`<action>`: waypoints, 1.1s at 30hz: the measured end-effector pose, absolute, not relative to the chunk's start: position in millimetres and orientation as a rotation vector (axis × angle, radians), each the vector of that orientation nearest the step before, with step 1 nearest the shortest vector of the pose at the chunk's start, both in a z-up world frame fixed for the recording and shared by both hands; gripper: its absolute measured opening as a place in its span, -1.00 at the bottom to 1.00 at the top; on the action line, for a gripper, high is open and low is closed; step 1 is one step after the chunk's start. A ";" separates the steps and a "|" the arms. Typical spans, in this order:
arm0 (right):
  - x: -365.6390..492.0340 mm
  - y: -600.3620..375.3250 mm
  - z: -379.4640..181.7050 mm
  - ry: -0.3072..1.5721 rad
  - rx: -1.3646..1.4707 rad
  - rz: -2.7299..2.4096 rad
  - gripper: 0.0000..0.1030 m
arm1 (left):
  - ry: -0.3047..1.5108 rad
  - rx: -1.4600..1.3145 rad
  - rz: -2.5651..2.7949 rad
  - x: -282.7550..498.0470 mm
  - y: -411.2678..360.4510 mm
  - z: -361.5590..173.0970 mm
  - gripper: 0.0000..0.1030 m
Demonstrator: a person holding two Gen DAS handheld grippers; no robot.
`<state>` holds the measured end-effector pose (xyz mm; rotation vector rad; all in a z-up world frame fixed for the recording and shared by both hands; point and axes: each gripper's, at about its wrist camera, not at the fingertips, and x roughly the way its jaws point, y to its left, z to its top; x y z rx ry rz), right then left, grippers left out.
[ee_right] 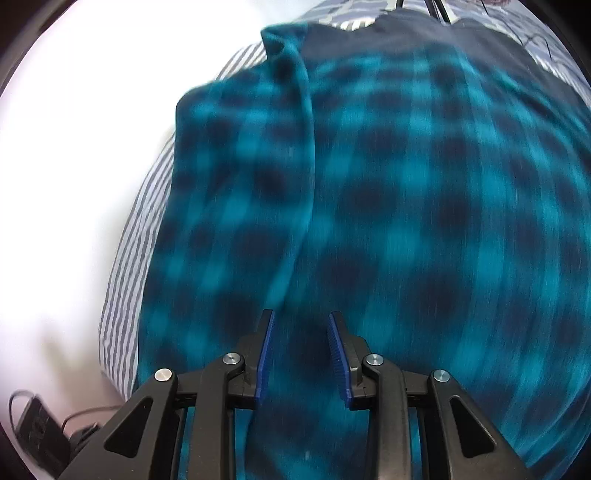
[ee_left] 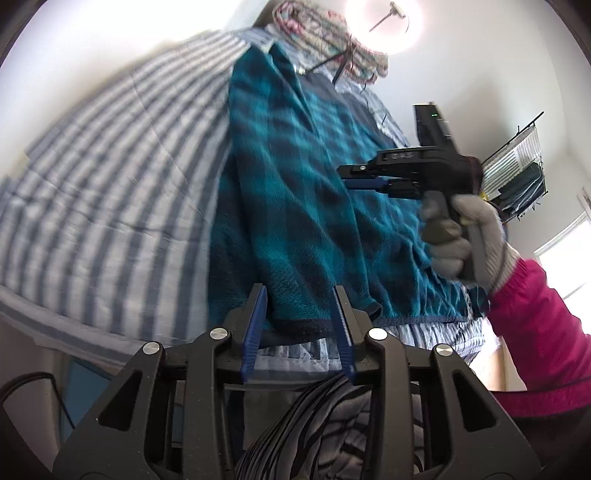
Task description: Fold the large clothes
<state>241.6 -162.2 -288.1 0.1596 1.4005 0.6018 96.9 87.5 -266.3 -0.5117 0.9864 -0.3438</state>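
Note:
A teal and navy plaid fleece garment (ee_left: 295, 184) lies spread on a bed with a blue and white striped sheet (ee_left: 110, 166). My left gripper (ee_left: 300, 295) is at the garment's near hem. Its blue pads stand apart, the hem edge lies between them, and neither pad presses on it. In the right wrist view the blurred plaid garment (ee_right: 406, 221) fills the frame, and my right gripper (ee_right: 301, 317) hangs open just above it with nothing held. In the left wrist view a gloved hand (ee_left: 465, 240) carries the right gripper (ee_left: 347, 176) over the garment's right side.
A patterned blanket (ee_left: 332, 33) and dark cables (ee_left: 343, 62) lie at the bed's far end. A clothes rack (ee_left: 517, 173) stands by a bright window (ee_left: 565, 251). A black device with a cord (ee_right: 37, 424) sits on the floor beside the striped sheet (ee_right: 125, 258). A pink sleeve (ee_left: 535, 332) is close on the right.

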 end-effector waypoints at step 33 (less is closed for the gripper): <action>153.9 -105.9 -259.0 1.257 -0.127 0.682 -0.55 | 0.913 -0.586 -0.137 79.1 119.2 -263.5 0.23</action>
